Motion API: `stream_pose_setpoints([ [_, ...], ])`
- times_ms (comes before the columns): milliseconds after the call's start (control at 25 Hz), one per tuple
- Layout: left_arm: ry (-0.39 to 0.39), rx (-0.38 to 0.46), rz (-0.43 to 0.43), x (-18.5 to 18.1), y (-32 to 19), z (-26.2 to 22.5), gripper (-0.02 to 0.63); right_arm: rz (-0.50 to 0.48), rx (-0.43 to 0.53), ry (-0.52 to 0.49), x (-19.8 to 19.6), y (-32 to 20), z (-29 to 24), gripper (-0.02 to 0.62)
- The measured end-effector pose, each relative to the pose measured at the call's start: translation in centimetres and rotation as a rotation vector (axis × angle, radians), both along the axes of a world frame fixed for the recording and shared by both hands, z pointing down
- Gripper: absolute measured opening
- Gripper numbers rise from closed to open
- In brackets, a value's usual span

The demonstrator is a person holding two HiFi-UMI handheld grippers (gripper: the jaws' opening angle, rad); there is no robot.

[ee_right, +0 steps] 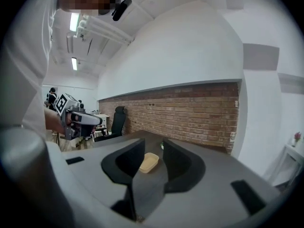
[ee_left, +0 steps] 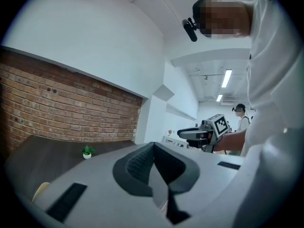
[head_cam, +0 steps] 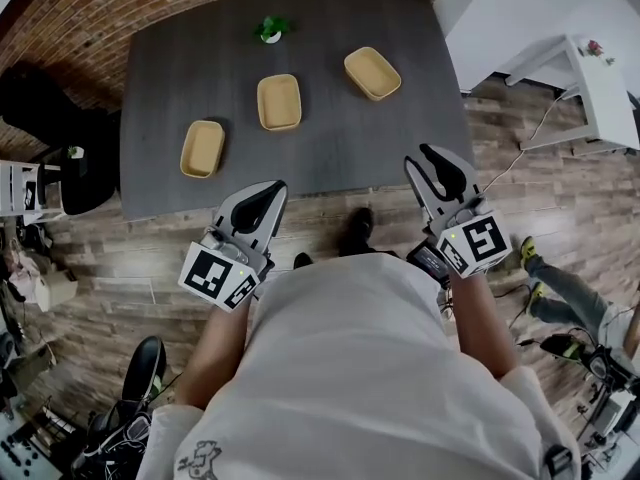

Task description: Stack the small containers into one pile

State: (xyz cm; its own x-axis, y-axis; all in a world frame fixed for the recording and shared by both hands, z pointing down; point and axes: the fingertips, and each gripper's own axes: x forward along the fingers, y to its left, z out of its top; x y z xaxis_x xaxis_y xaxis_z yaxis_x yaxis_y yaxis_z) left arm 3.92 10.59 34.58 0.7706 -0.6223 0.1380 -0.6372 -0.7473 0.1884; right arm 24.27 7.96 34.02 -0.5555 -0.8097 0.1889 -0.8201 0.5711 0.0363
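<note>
Three shallow tan containers lie apart on the dark grey table (head_cam: 400, 158): one at the left (head_cam: 203, 148), one in the middle (head_cam: 279, 102), one at the right (head_cam: 372, 73). Both grippers hover at the table's near edge, short of all the containers. My left gripper (head_cam: 274, 188) has its jaws together with nothing between them; its own view shows the pads meeting (ee_left: 152, 145). My right gripper (head_cam: 428, 158) is open and empty. Through its gap (ee_right: 153, 144) one container (ee_right: 149, 162) shows far off on the table.
A small potted plant (head_cam: 271, 29) stands at the table's far edge. A black office chair (head_cam: 60, 138) sits left of the table, a white table (head_cam: 600, 68) to the right. Another person's legs (head_cam: 560, 303) and cables lie on the wooden floor at the right.
</note>
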Motion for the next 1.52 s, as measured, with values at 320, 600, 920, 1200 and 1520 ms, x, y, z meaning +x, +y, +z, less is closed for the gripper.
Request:
stream_pose_setpoints([
  [320, -0.033, -0.016, -0.028, 5.6, -2.6, 0.4, 0.011, -0.038, -0.029, -0.020, 5.0, -2.8, 1.3, 0.130],
  [600, -0.057, 0.000, -0.038, 10.7, -3.9, 0.1, 0.011, -0.064, -0.030, -0.061, 9.5, -4.5, 1.7, 0.130],
  [920, -0.059, 0.024, -0.025, 13.9, -4.2, -0.3, 0.011, -0.078, -0.019, -0.082, 11.5, -4.7, 1.2, 0.130],
  [1200, -0.049, 0.027, -0.011, 15.4, -4.0, 0.1, 0.011, -0.073, -0.028, -0.070, 12.6, -4.3, 1.3, 0.130],
  [1520, -0.043, 0.030, 0.014, 16.3, -4.8, -0.1, 0.011, -0.073, -0.043, -0.053, 13.0, -4.9, 1.4, 0.130],
])
